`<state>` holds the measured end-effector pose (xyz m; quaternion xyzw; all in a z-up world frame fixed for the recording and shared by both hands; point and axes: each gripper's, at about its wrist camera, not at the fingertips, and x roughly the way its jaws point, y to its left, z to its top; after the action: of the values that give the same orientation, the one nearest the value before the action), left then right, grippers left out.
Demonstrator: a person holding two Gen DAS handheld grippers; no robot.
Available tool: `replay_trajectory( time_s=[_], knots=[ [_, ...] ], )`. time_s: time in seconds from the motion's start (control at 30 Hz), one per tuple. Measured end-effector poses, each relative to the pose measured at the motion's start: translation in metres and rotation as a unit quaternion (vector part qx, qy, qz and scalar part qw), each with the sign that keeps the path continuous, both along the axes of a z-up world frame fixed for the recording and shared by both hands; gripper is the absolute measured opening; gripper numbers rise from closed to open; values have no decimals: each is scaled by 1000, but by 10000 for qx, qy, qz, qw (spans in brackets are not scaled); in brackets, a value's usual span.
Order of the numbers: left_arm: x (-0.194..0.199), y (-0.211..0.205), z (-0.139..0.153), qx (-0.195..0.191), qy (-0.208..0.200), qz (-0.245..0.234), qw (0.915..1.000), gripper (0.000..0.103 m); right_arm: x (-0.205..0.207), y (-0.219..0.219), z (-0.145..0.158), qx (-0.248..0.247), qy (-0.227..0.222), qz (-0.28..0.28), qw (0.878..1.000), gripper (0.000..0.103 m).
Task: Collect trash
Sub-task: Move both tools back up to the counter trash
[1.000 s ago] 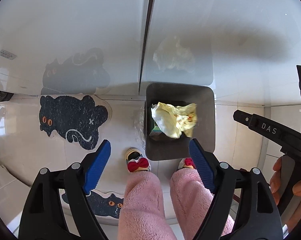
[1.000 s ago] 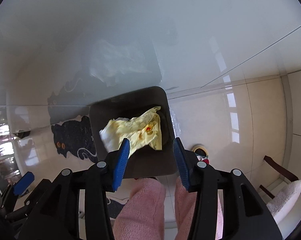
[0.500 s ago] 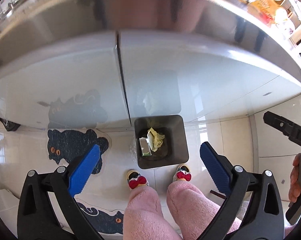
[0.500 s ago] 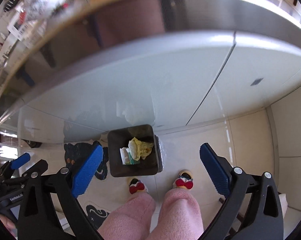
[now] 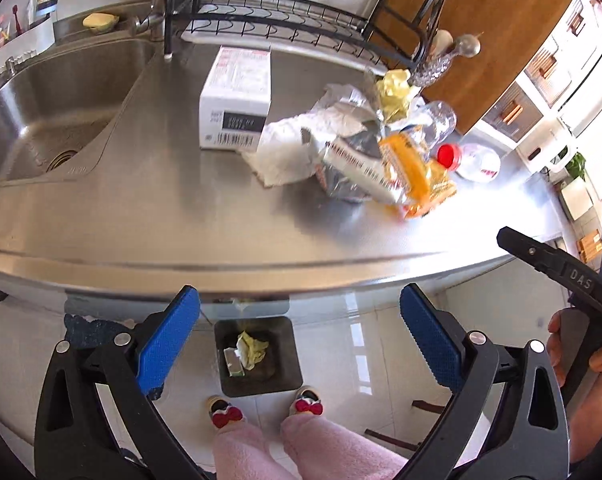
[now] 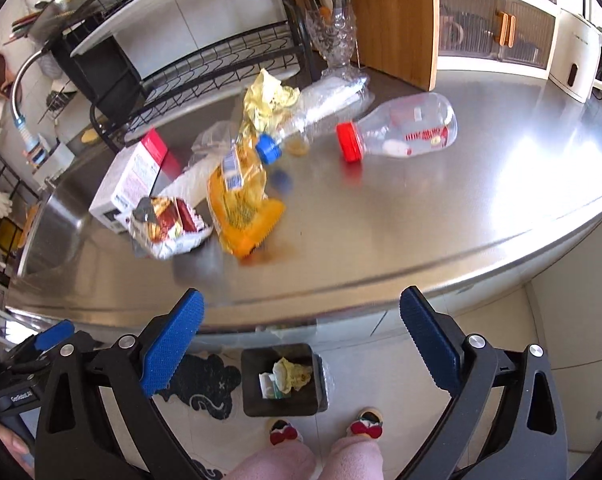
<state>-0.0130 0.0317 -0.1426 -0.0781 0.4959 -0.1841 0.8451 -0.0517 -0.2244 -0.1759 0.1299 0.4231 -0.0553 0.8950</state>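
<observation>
- Both grippers, left gripper (image 5: 299,324) and right gripper (image 6: 301,326), stand spread wide with nothing between the pads; both sets of jaws have just been opening.
- At six o'clock below the counter edge, the bin (image 6: 257,404) holds yellow crumpled paper (image 6: 293,374), which hung between the right pads a second ago.
- At twelve o'clock on the steel counter (image 6: 421,216) lies the orange wrapper (image 6: 239,204): probably light, crinkly, slippery; pinch its bunched middle.
- Farther at one o'clock, the red-capped bottle (image 6: 413,126) looks empty and likely to roll; grip across its body.

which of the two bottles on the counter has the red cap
The uncrushed clear bottle lying apart at the right; the crushed bottle in the pile has a blue cap.
</observation>
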Motion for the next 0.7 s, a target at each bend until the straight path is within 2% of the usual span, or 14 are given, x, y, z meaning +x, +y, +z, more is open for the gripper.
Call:
replay_trajectory(
  time_s=[0.1, 0.13, 0.4, 0.53, 0.6, 0.7],
  knots=[
    [19, -10, 7, -41, -116, 45, 9999, 95, 24, -4, -2, 45, -1, -8, 10000, 95],
    [27, -14, 7, 9, -149, 86, 9999, 95, 31, -5, -4, 56, 21, 11, 10000, 91],
    [72, -33, 9, -232, -107, 189, 9995, 95, 76, -5, -20, 179, 210, 288, 9992, 82],
    [89, -41, 2, -264, 23, 248, 9993, 94, 88, 1, -25, 168, 312, 487, 9982, 73],
    [98, -42, -7, -332, 201, 249, 9989, 83, 94, 1, -30, 167, 381, 541, 9977, 73],
    [107, -45, -19, -352, 461, 198, 9981, 68, 100, 0, -35, 253, 423, 614, 9969, 66]
  ],
)
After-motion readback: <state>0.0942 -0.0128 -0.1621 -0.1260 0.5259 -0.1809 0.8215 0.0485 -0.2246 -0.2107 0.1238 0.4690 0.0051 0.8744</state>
